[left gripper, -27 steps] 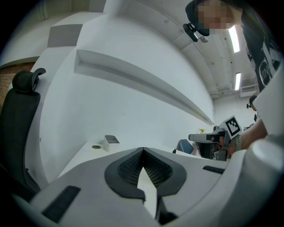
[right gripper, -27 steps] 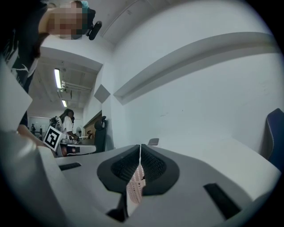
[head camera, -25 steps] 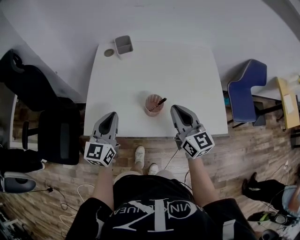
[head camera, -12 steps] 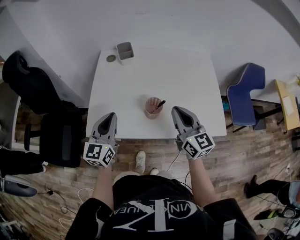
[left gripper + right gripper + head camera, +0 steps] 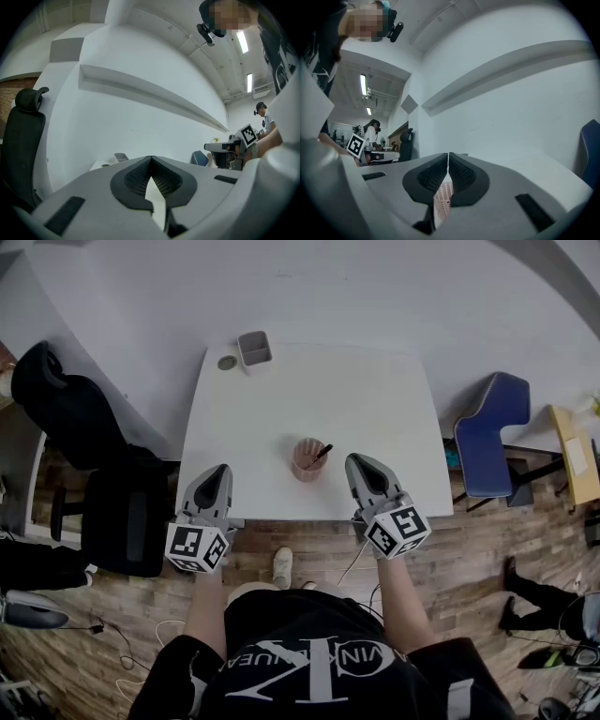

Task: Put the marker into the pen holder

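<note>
The slim dark marker already stands in the pink mesh pen holder near the white tabletop's near edge, leaning toward the nearer right gripper, whose jaws, like the left gripper's, are pressed together and empty.

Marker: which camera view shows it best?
The head view: the marker stands tilted in the pen holder, its dark end sticking out. The right gripper view shows only a strip of the pen holder, no marker. The left gripper view shows neither.
</note>
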`<control>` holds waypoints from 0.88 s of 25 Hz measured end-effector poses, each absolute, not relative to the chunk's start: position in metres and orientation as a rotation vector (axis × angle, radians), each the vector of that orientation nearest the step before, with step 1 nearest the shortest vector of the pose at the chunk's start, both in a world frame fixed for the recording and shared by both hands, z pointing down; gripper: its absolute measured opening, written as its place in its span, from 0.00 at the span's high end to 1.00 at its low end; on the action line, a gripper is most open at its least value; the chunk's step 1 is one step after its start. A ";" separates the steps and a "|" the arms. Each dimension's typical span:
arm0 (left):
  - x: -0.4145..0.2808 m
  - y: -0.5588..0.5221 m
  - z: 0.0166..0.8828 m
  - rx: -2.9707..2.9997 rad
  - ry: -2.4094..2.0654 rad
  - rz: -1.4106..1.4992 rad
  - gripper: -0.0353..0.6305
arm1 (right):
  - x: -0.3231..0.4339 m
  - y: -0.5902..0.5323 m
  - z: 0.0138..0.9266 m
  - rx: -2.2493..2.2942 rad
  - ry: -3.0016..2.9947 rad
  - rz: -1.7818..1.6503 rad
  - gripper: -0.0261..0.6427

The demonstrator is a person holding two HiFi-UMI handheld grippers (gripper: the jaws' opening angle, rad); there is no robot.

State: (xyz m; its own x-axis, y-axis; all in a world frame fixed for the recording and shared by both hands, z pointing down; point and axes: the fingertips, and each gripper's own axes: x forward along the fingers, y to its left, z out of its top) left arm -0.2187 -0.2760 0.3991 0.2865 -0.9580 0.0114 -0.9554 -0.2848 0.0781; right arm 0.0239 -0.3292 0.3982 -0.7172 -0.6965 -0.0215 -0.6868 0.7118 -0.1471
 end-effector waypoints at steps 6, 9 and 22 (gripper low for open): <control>-0.224 -0.276 0.396 2.458 -1.851 -0.062 0.93 | 0.023 -0.328 0.398 -1.144 2.840 -0.196 0.92; -0.226 -0.276 0.395 2.454 -1.857 -0.060 0.93 | 0.024 -0.327 0.398 -1.142 2.840 -0.199 0.92; -0.229 -0.273 0.397 2.429 -1.878 -0.052 0.93 | 0.030 -0.328 0.404 -1.146 2.829 -0.247 0.92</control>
State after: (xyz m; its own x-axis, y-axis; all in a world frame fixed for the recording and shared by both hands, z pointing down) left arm -0.2292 -0.2726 0.3970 0.2521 -0.9676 0.0164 -0.9651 -0.2502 0.0768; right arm 0.0300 -0.3284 0.4043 -0.7173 -0.6966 -0.0128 -0.6839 0.7075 -0.1783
